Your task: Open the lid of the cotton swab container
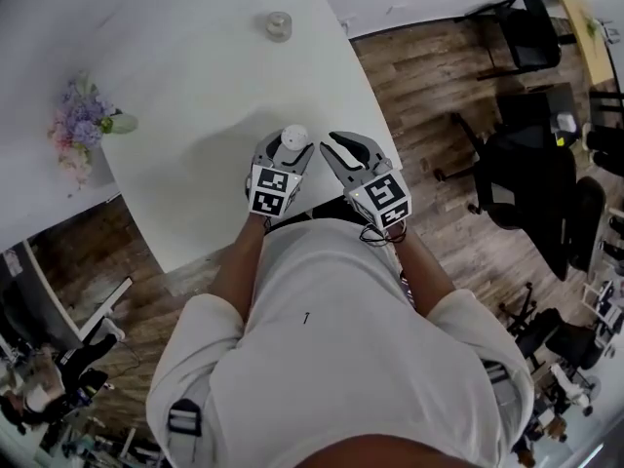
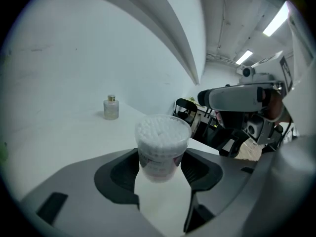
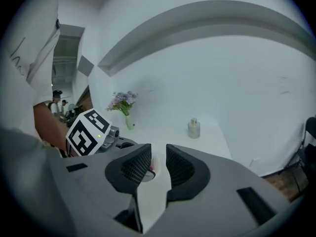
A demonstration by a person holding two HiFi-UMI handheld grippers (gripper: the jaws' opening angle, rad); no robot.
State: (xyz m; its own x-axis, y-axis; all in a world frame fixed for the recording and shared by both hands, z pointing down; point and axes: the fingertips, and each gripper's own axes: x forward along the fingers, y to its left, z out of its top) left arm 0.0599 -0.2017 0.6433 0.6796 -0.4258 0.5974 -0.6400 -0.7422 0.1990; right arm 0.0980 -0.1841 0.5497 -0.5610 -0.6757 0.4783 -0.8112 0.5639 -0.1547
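Observation:
A clear cotton swab container [image 1: 293,140] [image 2: 162,142], packed with white swabs, stands near the front edge of the white table [image 1: 195,76]. My left gripper [image 1: 289,154] [image 2: 162,164] is shut on it, its dark pads pressed against the container's lower sides. Just right of the container, my right gripper [image 1: 333,144] [image 3: 158,159] hovers with its jaws a narrow gap apart and nothing between them. Beyond that gap a sliver of the container [image 3: 152,166] shows. In the left gripper view the right gripper [image 2: 232,98] sits up and to the right of the container.
A small glass bottle [image 1: 279,25] [image 2: 111,107] [image 3: 193,128] stands at the table's far side. A vase of purple flowers [image 1: 83,125] [image 3: 123,105] is at the far left. Black office chairs [image 1: 526,27] stand on the wooden floor to the right.

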